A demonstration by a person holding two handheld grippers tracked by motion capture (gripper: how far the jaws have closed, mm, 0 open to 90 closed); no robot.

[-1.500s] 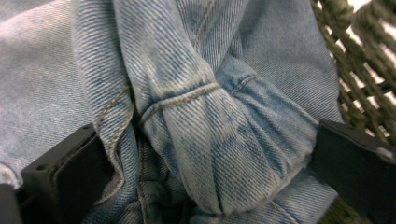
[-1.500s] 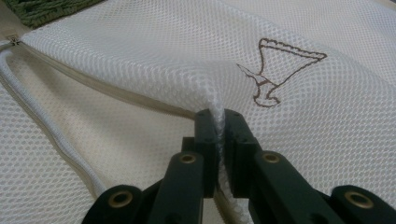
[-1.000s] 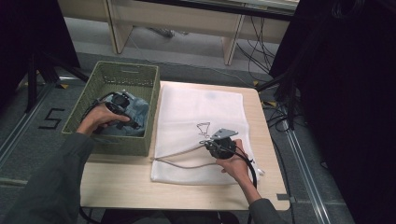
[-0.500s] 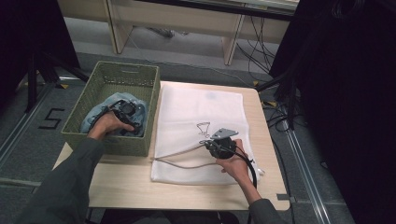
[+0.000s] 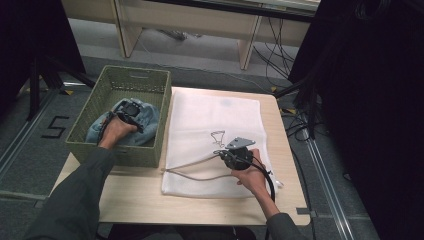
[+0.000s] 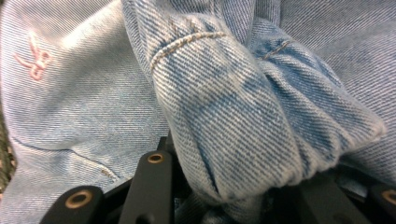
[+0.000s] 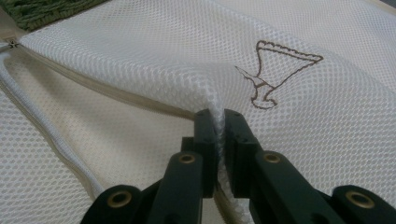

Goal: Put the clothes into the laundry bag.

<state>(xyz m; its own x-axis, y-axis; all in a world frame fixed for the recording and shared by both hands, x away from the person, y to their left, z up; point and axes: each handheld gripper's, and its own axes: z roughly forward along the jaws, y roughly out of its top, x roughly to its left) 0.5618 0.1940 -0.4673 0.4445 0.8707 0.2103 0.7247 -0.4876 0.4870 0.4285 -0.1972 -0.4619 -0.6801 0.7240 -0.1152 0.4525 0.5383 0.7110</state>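
Note:
A blue denim garment (image 5: 148,121) lies bunched in the green basket (image 5: 135,71) at the table's left. My left gripper (image 5: 131,111) is down in the basket on it. Its jaws have just been closing, and a thick fold of denim (image 6: 243,121) sits pinched between them. A white mesh laundry bag (image 5: 220,110) with a small brown emblem (image 7: 271,74) lies flat in the middle of the table. My right gripper (image 5: 224,153) rests on its near part, shut on a raised pleat of the bag's top layer (image 7: 215,100) beside the zipper (image 7: 116,93).
The wooden table (image 5: 135,195) shows a bare strip along its front edge. The bag's zipper opening (image 5: 195,162) faces the basket. Cables run over the floor (image 5: 300,120) to the right, and a dark curtain hangs on that side.
My left hand has shifted a little within the basket and settled onto the denim. The right hand and the bag have not moved.

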